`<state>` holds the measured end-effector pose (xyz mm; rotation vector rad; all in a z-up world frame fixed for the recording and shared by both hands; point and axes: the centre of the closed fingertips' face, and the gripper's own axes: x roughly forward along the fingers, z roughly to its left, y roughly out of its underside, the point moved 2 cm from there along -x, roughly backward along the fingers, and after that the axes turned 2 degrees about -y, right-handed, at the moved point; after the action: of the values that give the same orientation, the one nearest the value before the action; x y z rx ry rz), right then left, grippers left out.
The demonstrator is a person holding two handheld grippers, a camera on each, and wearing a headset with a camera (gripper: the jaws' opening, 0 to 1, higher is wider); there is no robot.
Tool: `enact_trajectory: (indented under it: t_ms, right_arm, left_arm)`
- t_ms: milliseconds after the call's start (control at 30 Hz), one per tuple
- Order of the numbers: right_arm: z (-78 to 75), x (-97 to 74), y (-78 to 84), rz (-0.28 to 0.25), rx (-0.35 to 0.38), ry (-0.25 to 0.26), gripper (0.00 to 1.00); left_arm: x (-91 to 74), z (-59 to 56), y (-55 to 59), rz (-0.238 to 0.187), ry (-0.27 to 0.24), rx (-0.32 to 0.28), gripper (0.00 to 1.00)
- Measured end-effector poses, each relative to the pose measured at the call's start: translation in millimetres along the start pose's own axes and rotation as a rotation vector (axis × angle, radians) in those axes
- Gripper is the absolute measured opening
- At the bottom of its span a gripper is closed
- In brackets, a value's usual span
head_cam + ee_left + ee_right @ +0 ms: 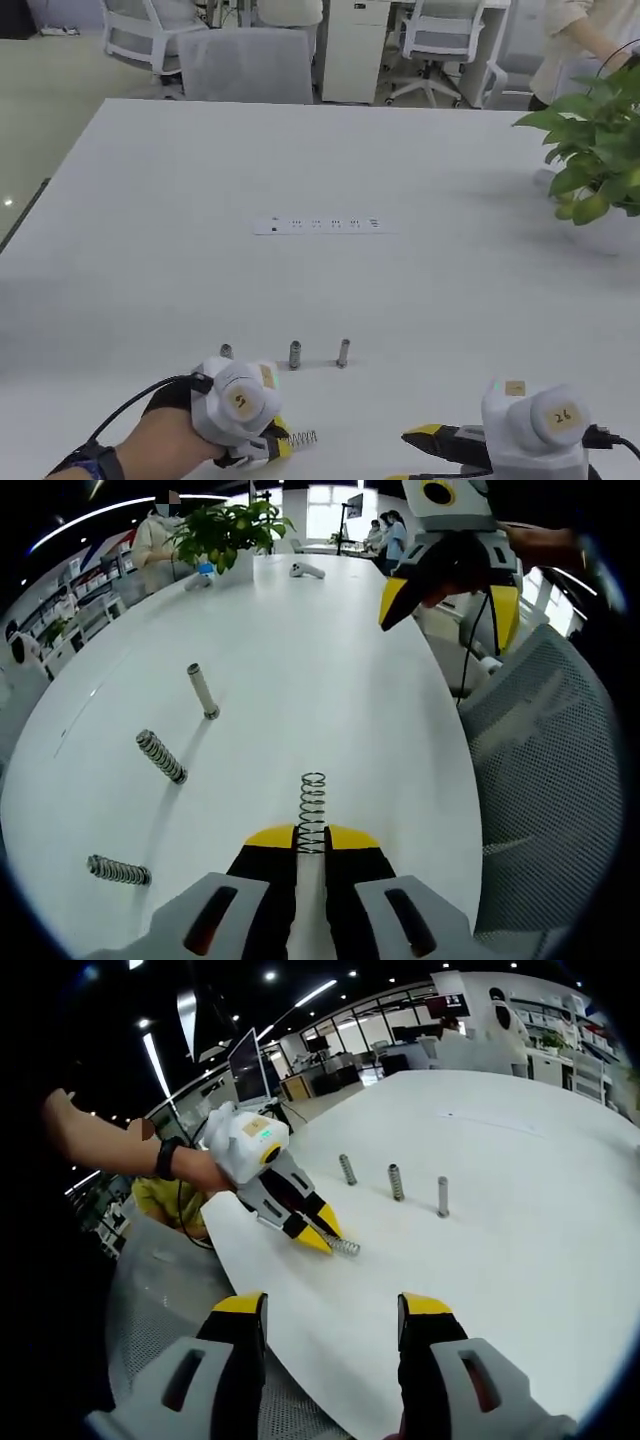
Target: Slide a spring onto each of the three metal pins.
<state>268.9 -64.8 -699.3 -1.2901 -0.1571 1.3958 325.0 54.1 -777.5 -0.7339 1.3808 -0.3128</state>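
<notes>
Left gripper (312,832) right up close, jaws clamped on the tail of a spring (312,802) that pokes out ahead over the table (330,650). Right gripper (330,1308) hangs spread wide near the table's edge, holding nothing. The near pin (118,870) and middle pin (161,756) already wear coils. The bare pin (203,690) stands farthest from the left gripper.

The danger: the spring is pinched at one end only, so a tilted approach could snag its mouth on the pin's top, buckle it or flick it loose.

Left gripper view shows those coils plainly, while the head view leaves the pins too small to read.
</notes>
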Motion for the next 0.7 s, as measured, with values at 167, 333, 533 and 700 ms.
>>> enact_trajectory:
  t_ms: [167,333,533,700]
  right_arm:
    - [3.8,4.7,-1.1,0.009,-0.013,-0.017,0.50]
    - [6.8,9.0,-1.1,0.016,-0.022,-0.031,0.49]
    - [12.2,14.9,-1.0,0.028,-0.033,-0.051,0.49]
    - [15.4,20.1,-3.5,0.031,-0.040,-0.065,0.48]
  left_arm:
    - [-12.3,2.9,6.4,-0.009,-0.027,-0.023,0.02]
    - [-22.7,3.6,13.6,-0.017,-0.049,-0.046,0.02]
    - [-32.9,3.1,23.3,-0.019,-0.072,-0.071,0.02]
    - [-43.0,0.3,30.2,-0.028,-0.087,-0.093,0.02]
